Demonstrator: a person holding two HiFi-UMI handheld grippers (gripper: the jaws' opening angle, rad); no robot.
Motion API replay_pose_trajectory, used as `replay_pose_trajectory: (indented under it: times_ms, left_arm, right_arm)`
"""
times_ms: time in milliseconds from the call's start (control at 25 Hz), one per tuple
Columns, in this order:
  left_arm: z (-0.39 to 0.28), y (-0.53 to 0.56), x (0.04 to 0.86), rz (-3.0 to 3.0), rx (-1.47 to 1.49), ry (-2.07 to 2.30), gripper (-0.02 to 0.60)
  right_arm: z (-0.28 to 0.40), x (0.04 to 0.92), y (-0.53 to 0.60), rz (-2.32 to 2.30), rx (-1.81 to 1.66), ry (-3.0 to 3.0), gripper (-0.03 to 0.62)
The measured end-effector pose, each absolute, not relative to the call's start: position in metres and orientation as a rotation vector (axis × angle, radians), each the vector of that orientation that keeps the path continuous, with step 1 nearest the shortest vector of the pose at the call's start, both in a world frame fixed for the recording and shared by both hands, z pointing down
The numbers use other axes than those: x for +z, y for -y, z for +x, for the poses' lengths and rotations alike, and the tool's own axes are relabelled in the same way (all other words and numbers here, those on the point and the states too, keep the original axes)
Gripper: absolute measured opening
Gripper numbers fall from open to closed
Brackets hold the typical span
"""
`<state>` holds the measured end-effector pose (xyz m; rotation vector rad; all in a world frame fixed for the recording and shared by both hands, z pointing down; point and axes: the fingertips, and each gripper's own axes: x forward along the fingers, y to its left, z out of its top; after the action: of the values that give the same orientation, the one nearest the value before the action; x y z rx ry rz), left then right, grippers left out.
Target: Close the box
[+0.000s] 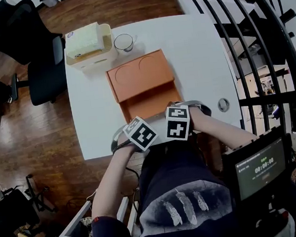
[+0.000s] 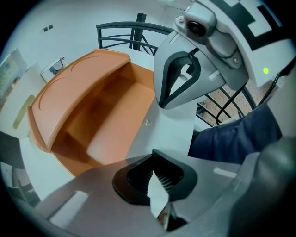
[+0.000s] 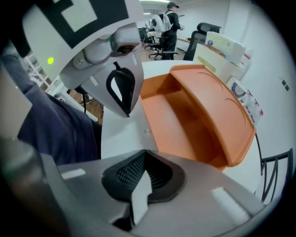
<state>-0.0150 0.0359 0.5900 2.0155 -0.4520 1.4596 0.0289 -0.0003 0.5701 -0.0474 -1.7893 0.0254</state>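
Note:
An orange box (image 1: 151, 103) lies open on the white table (image 1: 95, 121), its lid (image 1: 138, 74) tipped back away from me. Both grippers hover at the table's near edge, just in front of the box. My left gripper (image 1: 138, 131) is shut with nothing between its jaws, the open box (image 2: 111, 125) and lid (image 2: 74, 92) ahead to its left. My right gripper (image 1: 179, 119) is also shut and empty, the box (image 3: 175, 125) and lid (image 3: 217, 106) to its right. Each gripper view shows the other gripper: right gripper (image 2: 178, 78), left gripper (image 3: 121, 90).
A cream container (image 1: 89, 42) and a glass cup (image 1: 123, 42) stand beyond the box at the far edge. A small round fitting (image 1: 223, 104) sits at the table's right. A black chair (image 1: 41, 64) is left of the table, a black railing (image 1: 283, 47) right.

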Motion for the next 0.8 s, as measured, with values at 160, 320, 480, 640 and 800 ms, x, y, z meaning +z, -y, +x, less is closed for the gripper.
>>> replay_pose_trajectory:
  times_ms: [160, 320, 480, 640, 800]
  left_arm:
    - [-0.0147, -0.0333, 0.5879, 2.02, 1.454, 0.456, 0.014]
    - [-0.0101, -0.0305, 0.584, 2.022, 1.443, 0.444, 0.014]
    - [-0.0085, -0.0288, 0.5833, 2.02, 1.432, 0.43, 0.014]
    - [-0.0089, -0.0284, 0.5837, 2.018, 1.427, 0.416, 0.014]
    - [-0.0109, -0.0259, 0.5845, 2.02, 1.437, 0.435, 0.014]
  right_arm:
    - [0.0265, 0.57, -0.0002, -0.059, 0.028, 1.788, 0.005]
    - [0.0263, 0.5692, -0.001, -0.07, 0.031, 1.789, 0.005]
    - [0.0248, 0.569, -0.0001, -0.077, 0.03, 1.788, 0.005]
    - [0.0242, 0.57, 0.001, -0.078, 0.034, 1.791, 0.005]
    - [0.0225, 0.57, 0.0023, -0.065, 0.029, 1.803, 0.005]
